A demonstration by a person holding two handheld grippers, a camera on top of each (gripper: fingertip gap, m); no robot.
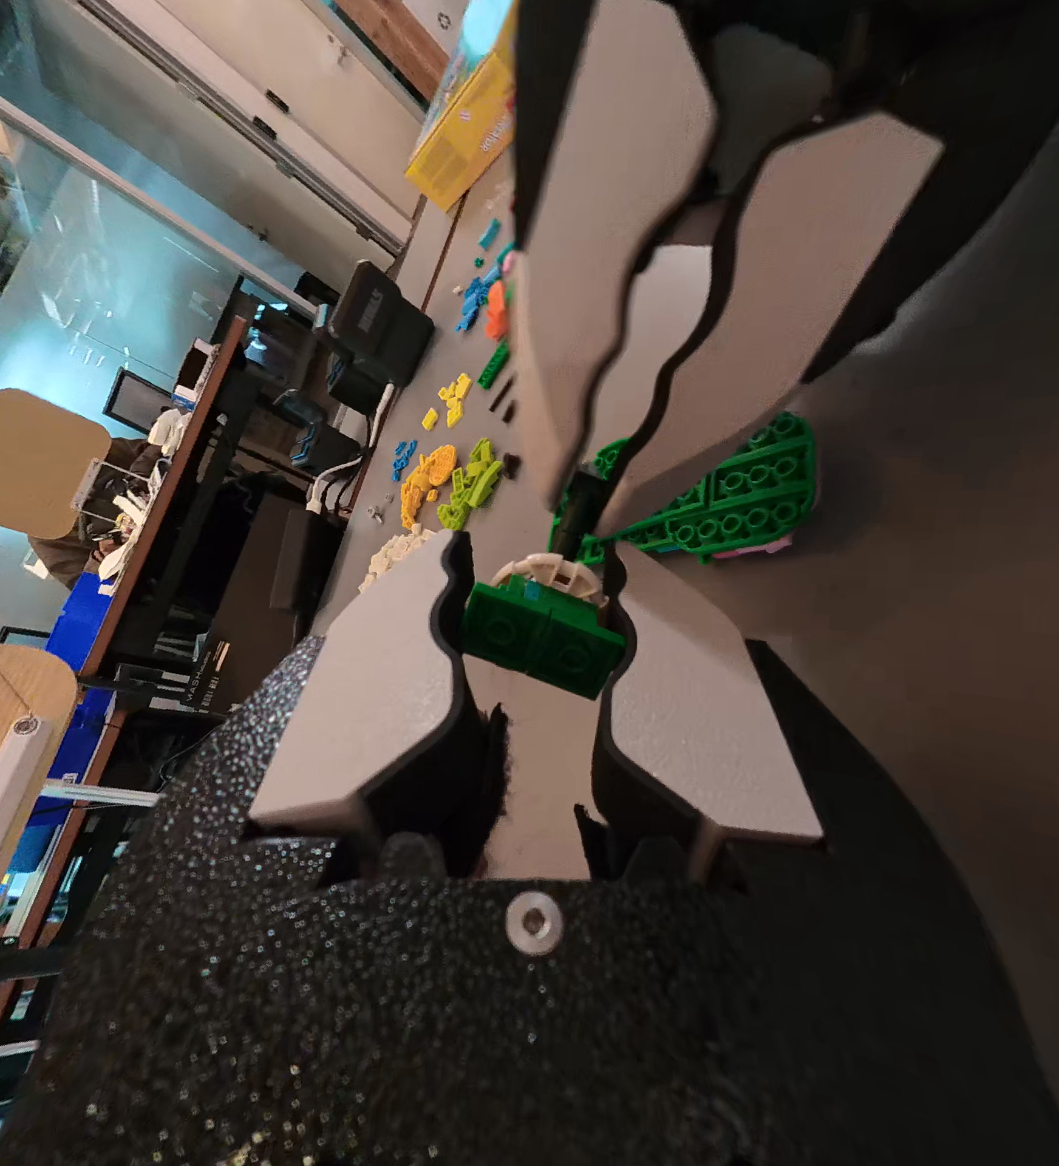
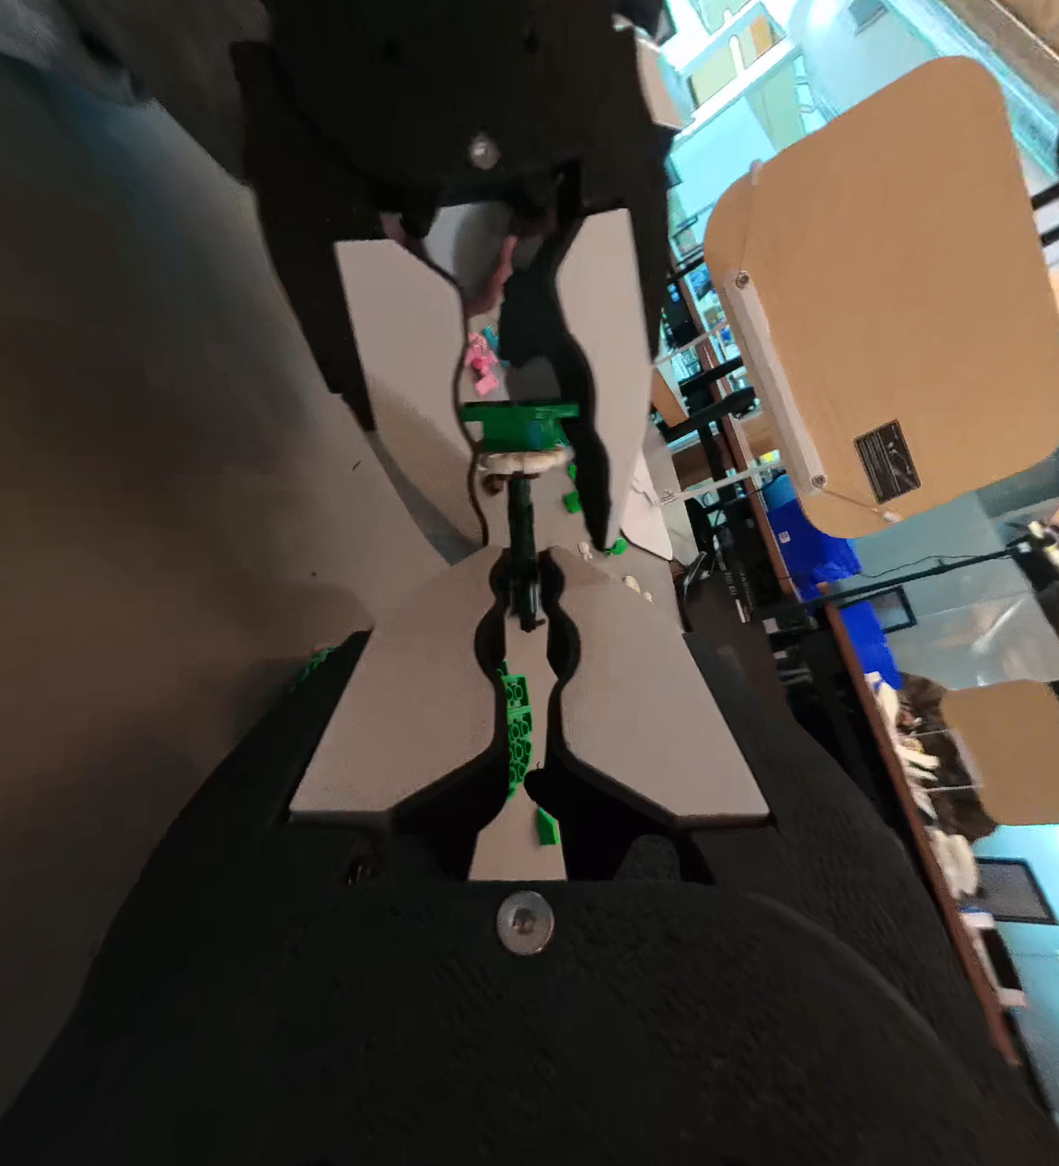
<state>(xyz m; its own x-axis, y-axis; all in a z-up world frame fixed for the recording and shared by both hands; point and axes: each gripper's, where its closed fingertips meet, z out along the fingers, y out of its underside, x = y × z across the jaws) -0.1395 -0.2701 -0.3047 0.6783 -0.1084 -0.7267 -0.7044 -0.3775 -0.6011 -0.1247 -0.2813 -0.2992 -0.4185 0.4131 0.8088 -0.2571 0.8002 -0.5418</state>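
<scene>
- We hold the green block across the left gripper, both pads pressed to its sides, a cream wheel fixed on its far face.
- Our right gripper comes from opposite, clenched on the dark green stem that runs straight from wheel to its jaws.
- Loose bricks and a green plate lie on the grey table beyond.

A dark green block under a cream wheel is seen; yellow, lime and blue pieces are scattered at ten o'clock.
</scene>
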